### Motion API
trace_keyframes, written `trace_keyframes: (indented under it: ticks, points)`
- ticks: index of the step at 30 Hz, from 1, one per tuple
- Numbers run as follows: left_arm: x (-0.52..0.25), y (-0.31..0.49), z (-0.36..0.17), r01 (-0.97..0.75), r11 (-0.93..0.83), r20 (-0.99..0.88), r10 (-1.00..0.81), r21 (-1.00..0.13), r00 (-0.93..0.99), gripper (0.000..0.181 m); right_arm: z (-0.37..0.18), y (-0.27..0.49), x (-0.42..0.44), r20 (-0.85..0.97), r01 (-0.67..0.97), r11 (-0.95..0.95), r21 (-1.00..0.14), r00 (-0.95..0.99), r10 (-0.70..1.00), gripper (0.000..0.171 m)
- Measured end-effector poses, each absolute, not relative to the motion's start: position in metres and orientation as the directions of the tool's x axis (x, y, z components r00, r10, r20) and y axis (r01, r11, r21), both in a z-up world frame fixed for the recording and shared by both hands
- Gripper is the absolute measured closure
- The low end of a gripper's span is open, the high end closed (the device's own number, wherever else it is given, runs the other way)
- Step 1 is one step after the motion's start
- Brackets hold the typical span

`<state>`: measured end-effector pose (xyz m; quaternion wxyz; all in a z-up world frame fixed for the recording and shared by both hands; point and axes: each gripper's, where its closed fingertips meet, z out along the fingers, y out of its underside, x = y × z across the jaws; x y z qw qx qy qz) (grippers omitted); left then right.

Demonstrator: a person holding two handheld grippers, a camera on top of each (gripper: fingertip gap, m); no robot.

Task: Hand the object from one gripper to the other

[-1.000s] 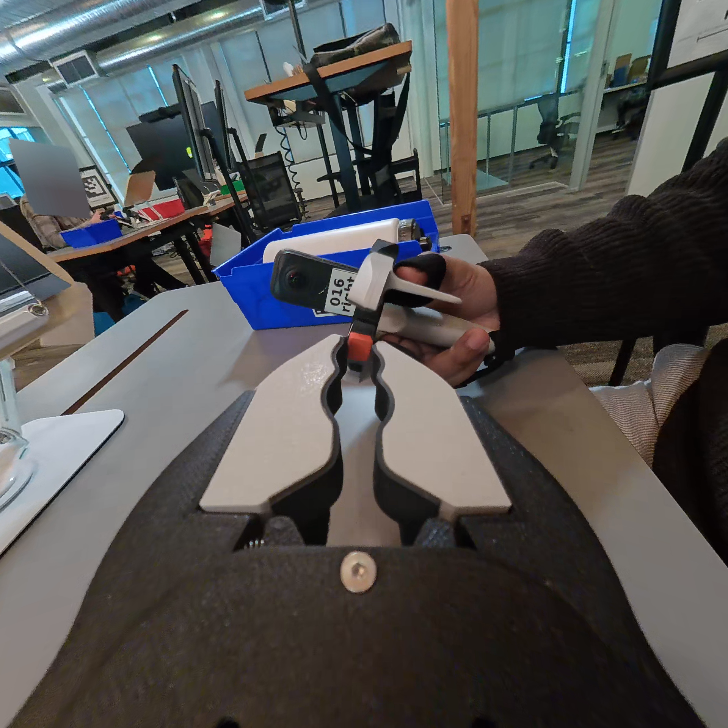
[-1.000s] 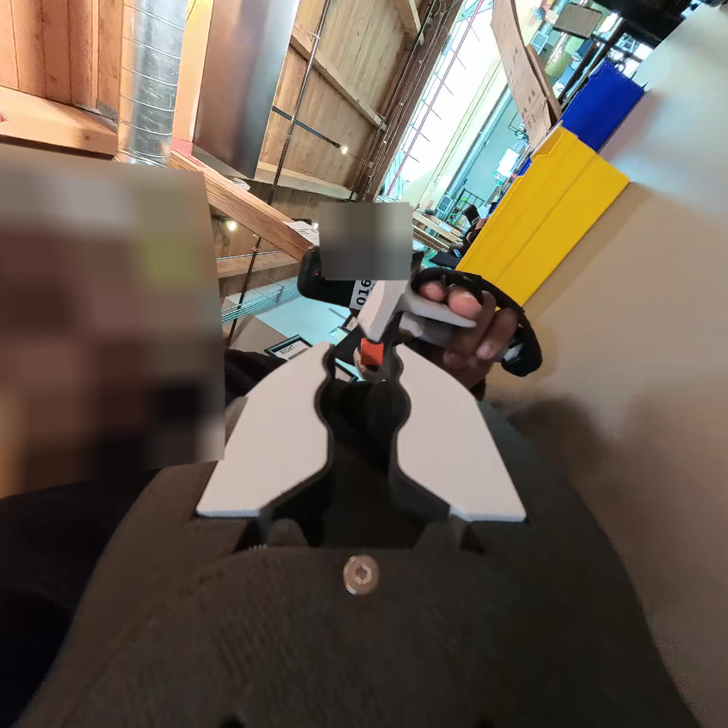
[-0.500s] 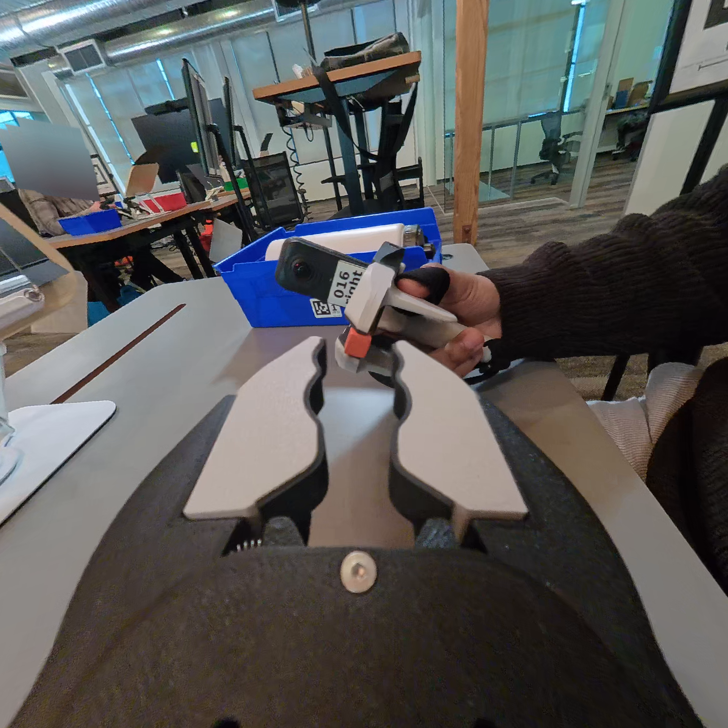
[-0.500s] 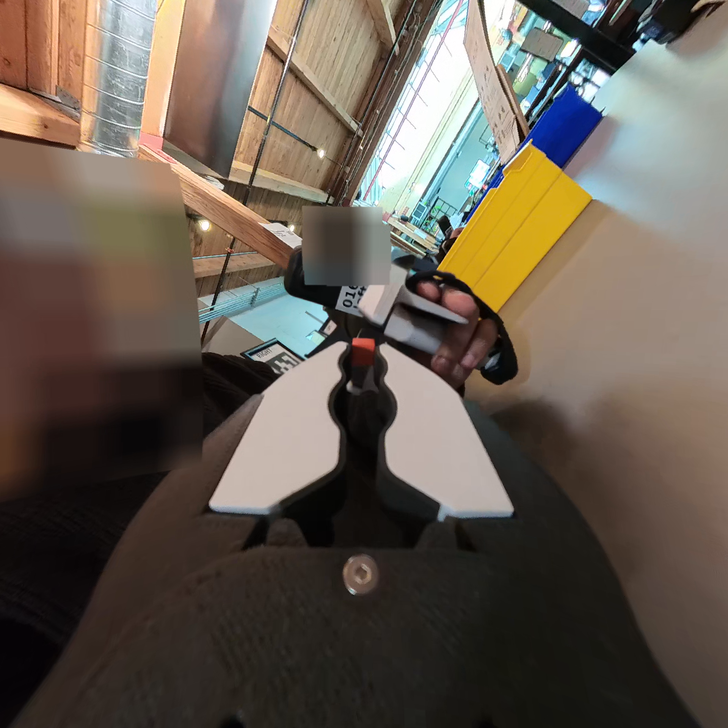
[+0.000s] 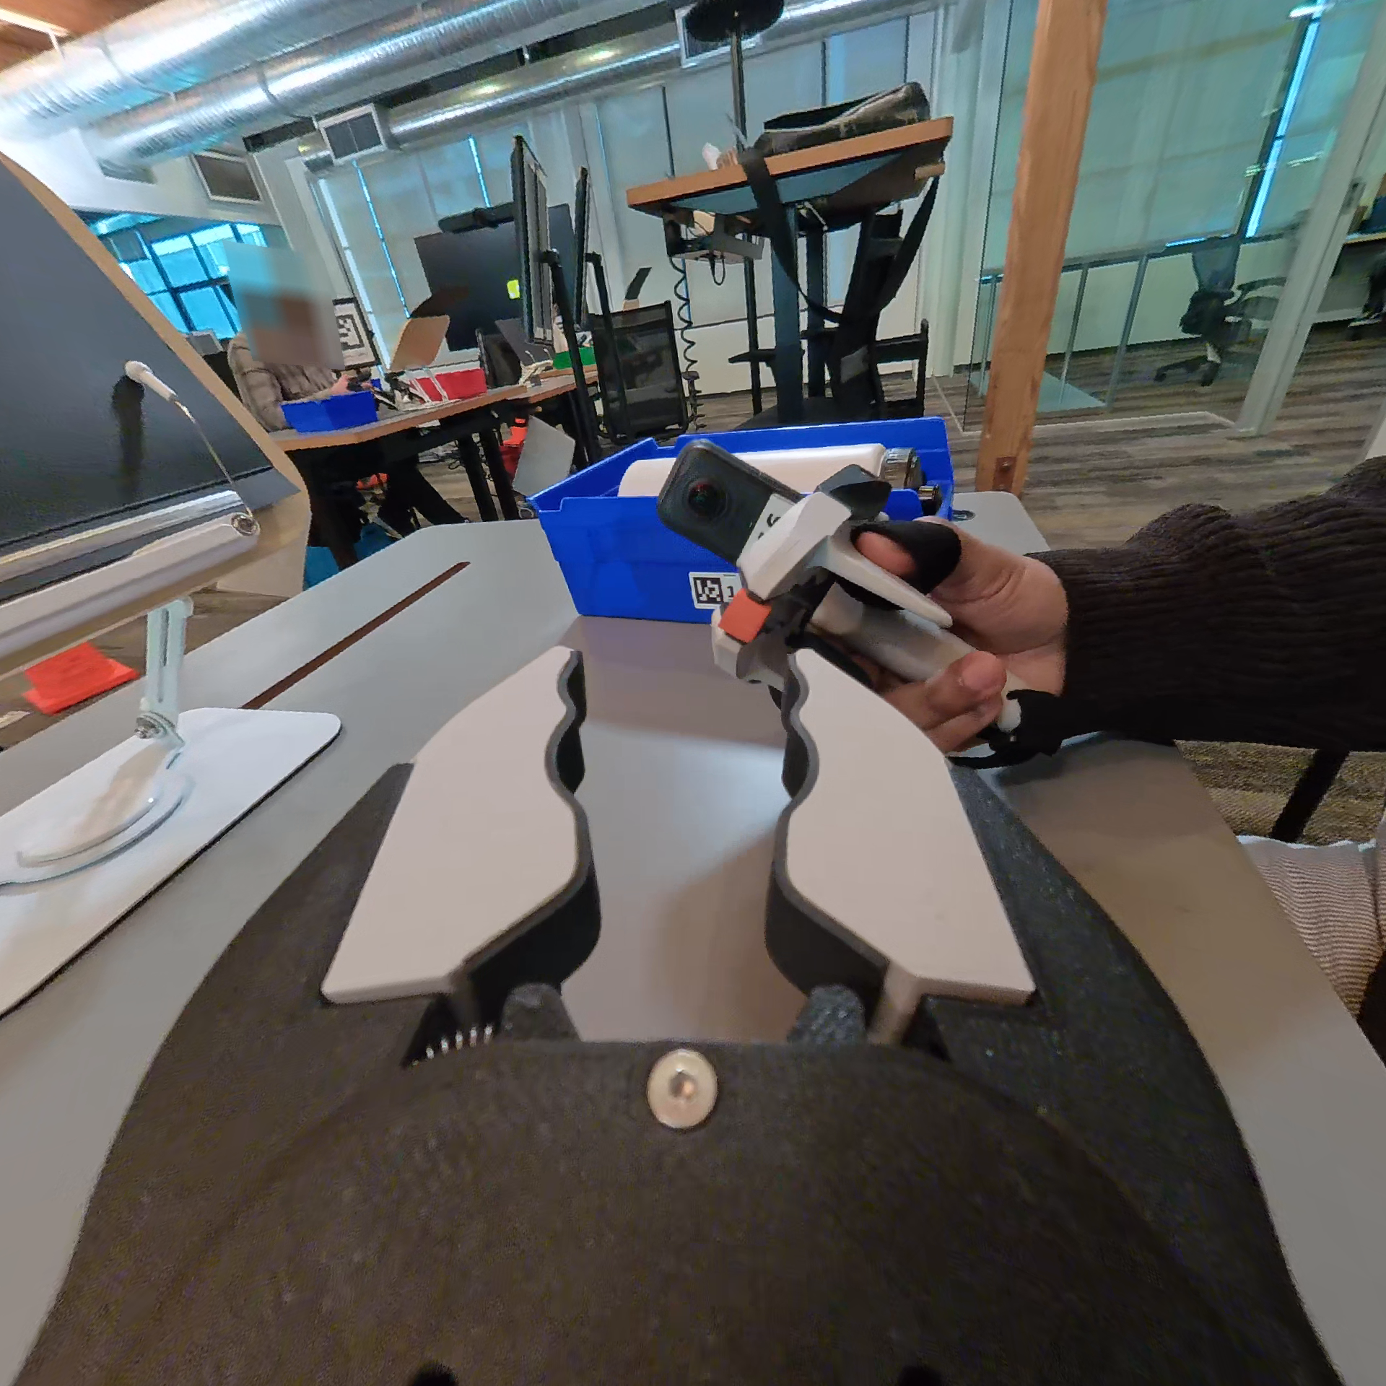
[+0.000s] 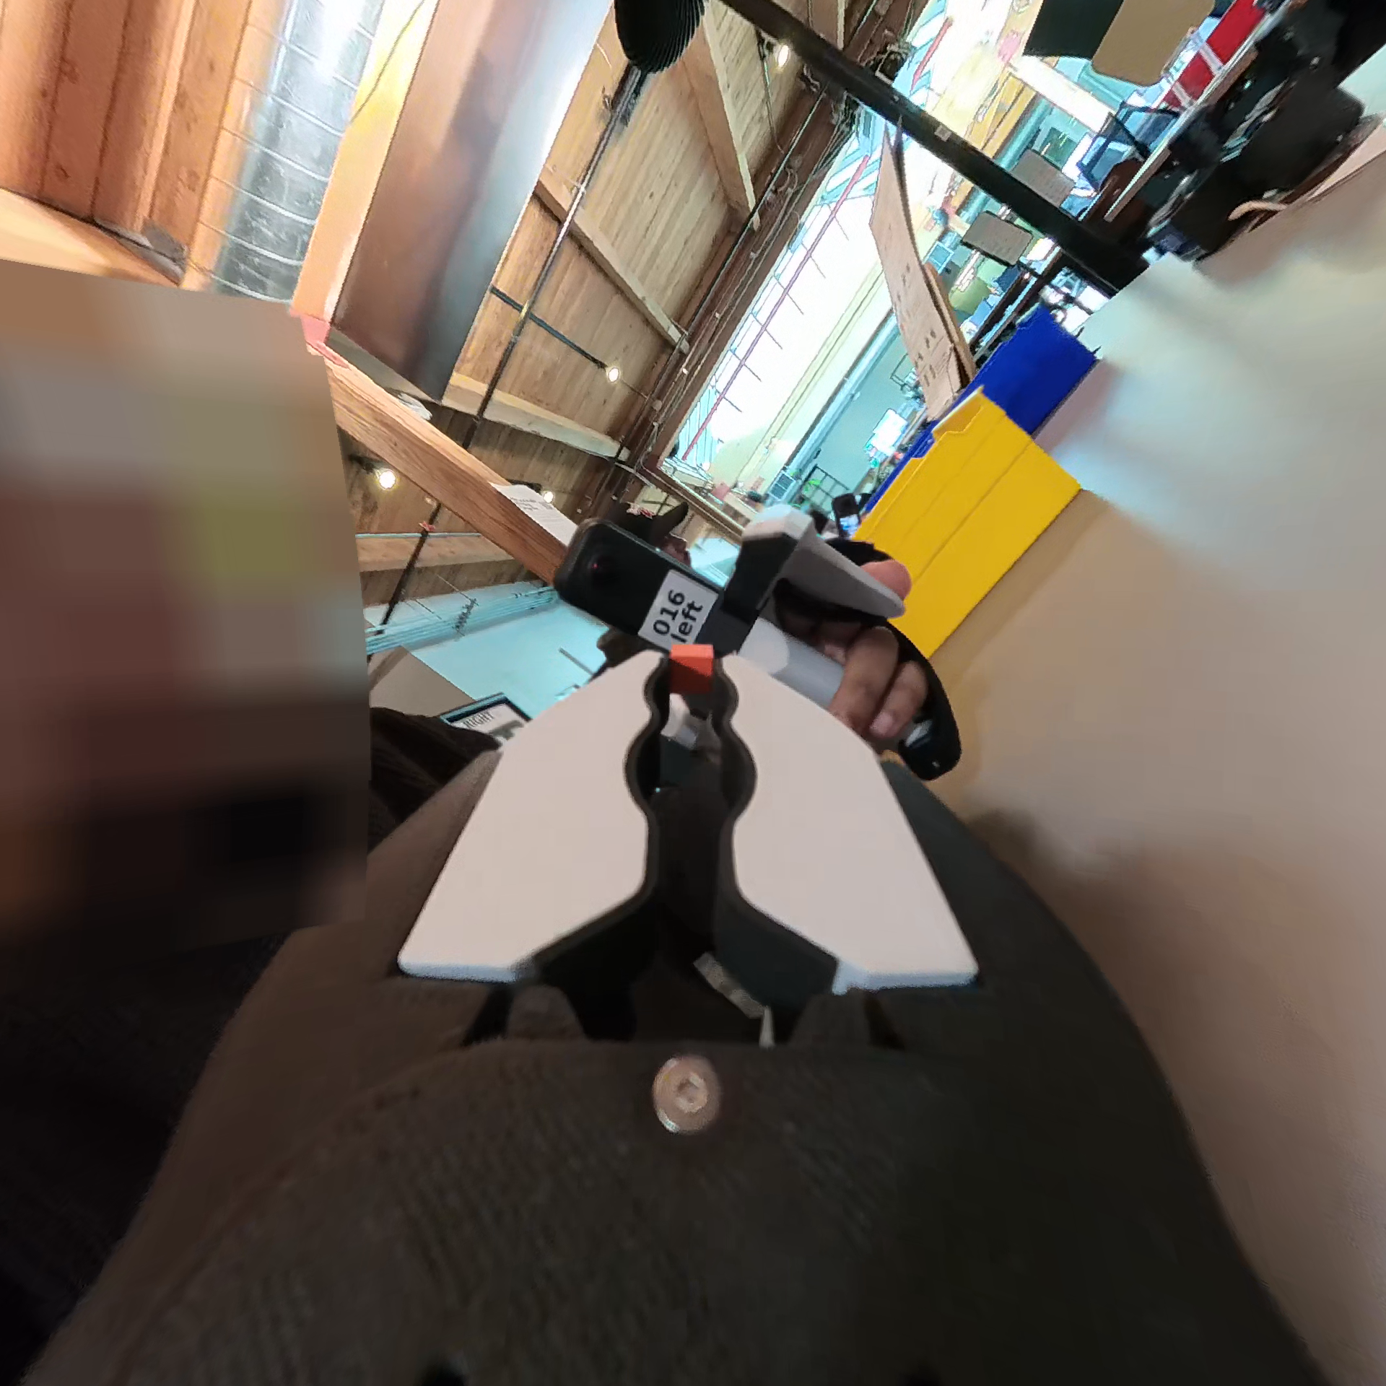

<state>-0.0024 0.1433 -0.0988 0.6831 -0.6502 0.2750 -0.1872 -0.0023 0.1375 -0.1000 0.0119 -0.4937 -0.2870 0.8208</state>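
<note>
A small orange cube point(image 6: 691, 669) sits between the tips of my right gripper point(image 6: 690, 686), which is shut on it. In the left wrist view the same cube point(image 5: 745, 624) shows in the right gripper's tips, up and to the right of my left gripper point(image 5: 679, 667). My left gripper is wide open and empty above the grey table point(image 5: 675, 757). The cube is just beyond my left gripper's right fingertip point(image 5: 806, 675), outside the gap. A hand in a dark sleeve point(image 5: 1215, 637) holds the right gripper.
A blue bin point(image 5: 637, 555) with a white cylinder point(image 5: 787, 461) stands at the table's far edge. A metal stand on a white base plate point(image 5: 150, 780) is at the left. A yellow bin point(image 6: 967, 525) and another blue bin point(image 6: 1042, 360) show in the right wrist view.
My left gripper was shut on the cube, then opened wide and let it go. My right gripper closed on the cube and now holds it, off to the right.
</note>
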Motion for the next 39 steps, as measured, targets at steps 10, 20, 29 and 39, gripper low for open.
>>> trace_keyframes:
  ticks: [10, 20, 29, 39]
  points:
    - [-0.02, 0.144, -0.087, 0.173, 0.007, 0.128, -0.645, -0.985, 0.754, 0.138, -0.092, 0.138, -0.001, -0.529, 0.03, -0.574, -0.818, -0.43, 0.732, 0.161]
    - [-0.01, 0.136, -0.087, 0.528, -0.365, 0.577, -0.751, -0.767, 0.32, 0.155, -0.09, 0.147, -0.002, -0.056, -0.148, -0.087, -0.985, -0.197, 0.979, 0.161]
    - [-0.003, 0.145, -0.131, 0.362, -0.541, 0.65, -0.617, -0.759, 0.444, 0.157, -0.141, 0.163, -0.014, 0.538, 0.312, 0.502, -0.807, 0.037, 0.842, 0.161]
    - [-0.007, 0.151, -0.158, 0.177, -0.523, 0.495, -0.566, -0.834, 0.659, 0.158, -0.166, 0.152, -0.023, 0.886, 0.548, 0.757, -0.355, -0.062, 0.46, 0.16]
